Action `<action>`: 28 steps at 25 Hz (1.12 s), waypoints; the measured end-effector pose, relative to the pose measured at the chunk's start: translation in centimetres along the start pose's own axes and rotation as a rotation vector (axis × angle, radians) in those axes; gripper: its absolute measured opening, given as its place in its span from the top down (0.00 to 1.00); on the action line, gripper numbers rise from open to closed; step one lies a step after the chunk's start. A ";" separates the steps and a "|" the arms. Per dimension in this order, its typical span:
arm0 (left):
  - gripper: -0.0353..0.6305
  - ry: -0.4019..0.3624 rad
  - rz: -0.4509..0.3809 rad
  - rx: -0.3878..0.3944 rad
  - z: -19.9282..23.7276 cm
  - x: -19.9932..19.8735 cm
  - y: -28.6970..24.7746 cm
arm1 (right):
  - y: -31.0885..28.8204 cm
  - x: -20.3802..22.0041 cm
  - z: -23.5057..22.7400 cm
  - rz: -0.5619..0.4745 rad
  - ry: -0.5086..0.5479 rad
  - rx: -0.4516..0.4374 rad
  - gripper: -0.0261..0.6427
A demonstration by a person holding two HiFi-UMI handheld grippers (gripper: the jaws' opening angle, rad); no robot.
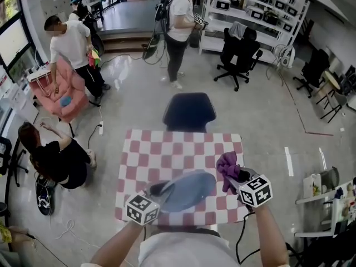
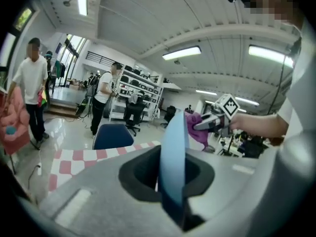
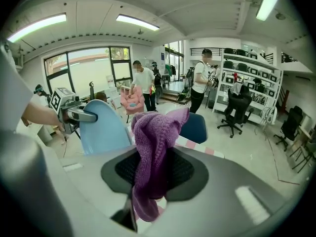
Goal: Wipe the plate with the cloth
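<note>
My left gripper (image 1: 160,189) is clamped on the rim of the plate (image 1: 190,190), a smooth, pale blue round dish with a faint sheen. In the left gripper view it runs edge-on between the jaws as a thin, curved blue band, and the dark padded jaws are pressed against it from both sides. From the head view the plate reads as a shallow oval held tilted over the near half of the table (image 1: 167,149), which is square and covered in a pink-and-white checked pattern. I cannot tell whether the plate's lower edge touches that surface. My right gripper (image 1: 236,175) is pinching the cloth (image 1: 226,167), a purple knit with a coarse ribbed weave. It is bunched into a soft lump above the jaws, and a loose tail droops below them in the right gripper view. The cloth sits just beside the plate's right edge, and no view tells me whether the two are in contact. In the right gripper view the plate's broad, featureless face is turned towards the cloth. Beyond the table's far edge stands a dark blue chair (image 1: 189,111) with a rounded seat, on a glossy grey floor (image 1: 256,115).
</note>
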State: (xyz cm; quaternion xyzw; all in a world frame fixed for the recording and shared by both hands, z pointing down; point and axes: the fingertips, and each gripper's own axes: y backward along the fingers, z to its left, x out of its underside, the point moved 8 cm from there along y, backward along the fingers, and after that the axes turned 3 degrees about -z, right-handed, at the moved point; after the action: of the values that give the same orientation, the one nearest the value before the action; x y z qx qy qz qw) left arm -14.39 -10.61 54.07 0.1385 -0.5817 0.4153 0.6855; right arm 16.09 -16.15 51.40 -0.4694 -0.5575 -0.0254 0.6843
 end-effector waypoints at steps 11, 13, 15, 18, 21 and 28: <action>0.89 -0.356 0.008 0.052 -2.4 -1.9 -0.1 | 0.8 -0.1 1.5 0.006 0.006 -0.134 0.78; 0.89 -0.412 0.005 0.056 -2.9 -2.1 -0.2 | 0.7 -0.3 2.3 0.023 0.020 -0.171 0.78; 0.89 -0.451 0.006 0.060 -3.4 -2.1 -0.4 | 0.5 -0.4 3.1 0.046 0.053 -0.206 0.78; 0.89 -0.494 0.016 0.064 -4.0 -1.5 -0.4 | 0.6 -0.6 4.2 0.088 0.123 -0.242 0.78; 0.89 -0.563 0.046 0.075 -4.4 -1.3 -0.5 | 0.9 -1.3 5.4 0.100 0.187 -0.319 0.78; 0.89 -0.688 0.117 0.116 -5.4 -0.4 -1.6 | 0.5 -3.3 9.0 0.145 0.342 -0.492 0.78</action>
State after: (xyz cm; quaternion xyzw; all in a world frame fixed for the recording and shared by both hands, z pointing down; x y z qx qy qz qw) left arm -9.58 -8.10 52.67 0.2757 -0.7609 0.4153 0.4154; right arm 8.46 -11.46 47.98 -0.6485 -0.3765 -0.1890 0.6341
